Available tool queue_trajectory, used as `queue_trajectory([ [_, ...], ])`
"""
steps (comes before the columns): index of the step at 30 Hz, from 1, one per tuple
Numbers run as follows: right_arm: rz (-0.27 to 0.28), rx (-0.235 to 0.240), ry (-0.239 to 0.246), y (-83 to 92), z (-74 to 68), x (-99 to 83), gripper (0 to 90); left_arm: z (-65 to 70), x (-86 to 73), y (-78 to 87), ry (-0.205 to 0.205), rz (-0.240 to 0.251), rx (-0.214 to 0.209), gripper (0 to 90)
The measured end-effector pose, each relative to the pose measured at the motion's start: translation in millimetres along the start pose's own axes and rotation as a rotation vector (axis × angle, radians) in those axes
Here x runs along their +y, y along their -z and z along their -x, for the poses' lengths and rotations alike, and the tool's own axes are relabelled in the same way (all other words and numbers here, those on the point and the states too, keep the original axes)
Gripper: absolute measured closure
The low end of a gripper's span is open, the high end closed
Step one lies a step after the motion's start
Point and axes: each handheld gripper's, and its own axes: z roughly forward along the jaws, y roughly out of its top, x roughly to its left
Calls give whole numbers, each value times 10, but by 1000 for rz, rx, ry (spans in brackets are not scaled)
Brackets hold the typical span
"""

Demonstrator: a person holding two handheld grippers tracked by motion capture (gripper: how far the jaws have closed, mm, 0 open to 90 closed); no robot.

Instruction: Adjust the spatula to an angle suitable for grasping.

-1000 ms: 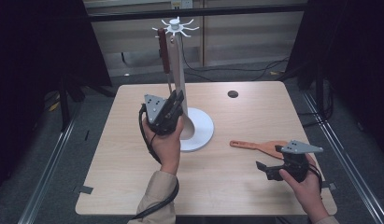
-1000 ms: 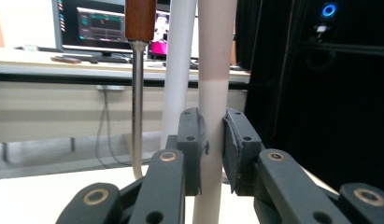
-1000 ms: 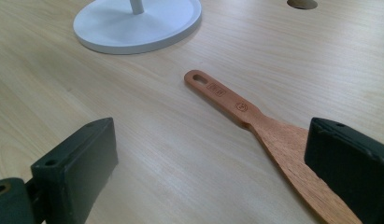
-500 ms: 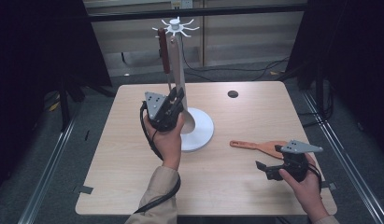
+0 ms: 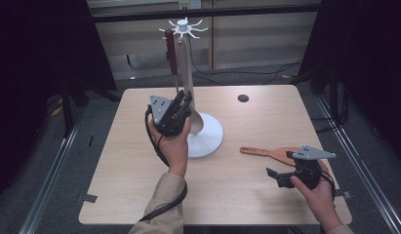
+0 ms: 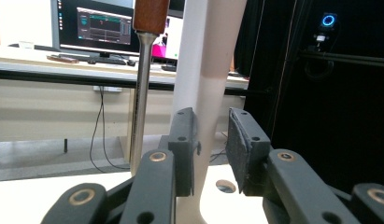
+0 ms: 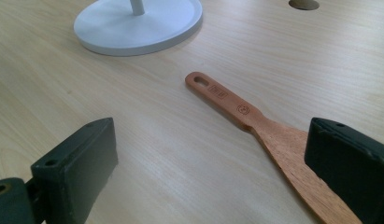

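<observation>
A white utensil stand (image 5: 208, 141) stands mid-table. From its top hooks hangs a metal spoon with a brown wooden handle (image 5: 171, 51). My left gripper (image 5: 181, 105) is held up against the stand's pole (image 6: 206, 70). Its jaws have just been opening. The pole sits between them with a gap at the right pad, and the spoon's shaft (image 6: 140, 102) hangs just left of them. A wooden spatula (image 5: 266, 152) lies flat at the right. My right gripper (image 5: 273, 176) rests low beside it, jaws wide open, the spatula (image 7: 245, 116) lying on the table between them.
A round cable hole (image 5: 243, 98) is cut in the tabletop at the back right. The stand's broad base (image 7: 138, 23) lies ahead of the right gripper. Beyond the table are a desk with monitors (image 6: 101, 28) and dark curtains.
The left hand has shifted only slightly by the stand's pole. The right hand, the spatula and the stand are where they were.
</observation>
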Motion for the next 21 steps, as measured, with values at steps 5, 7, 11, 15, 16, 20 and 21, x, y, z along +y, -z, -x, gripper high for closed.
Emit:
queue_trajectory([
  [5, -4, -5, -6, 9, -2, -5, 17, 38, 61, 62, -18, 35, -9, 706],
  [7, -2, -7, -12, 13, -4, -9, 17, 39, 103, 98, -23, 60, -12, 718],
  [11, -4, -13, -17, 34, 2, -28, 17, 39, 204, 133, -11, 104, -24, 793],
  [15, -1, -20, -19, 60, 17, -42, 17, 58, 324, 139, -19, 143, -56, 845],
  [16, -3, -21, -21, 65, 18, -43, 17, 67, 353, 131, -20, 154, -70, 866],
  [20, -7, -20, -21, 53, 22, -51, 17, 92, 474, 103, -35, 187, -90, 896],
  [21, -8, -19, -21, 52, 21, -51, 17, 96, 509, 90, -33, 193, -104, 899],
])
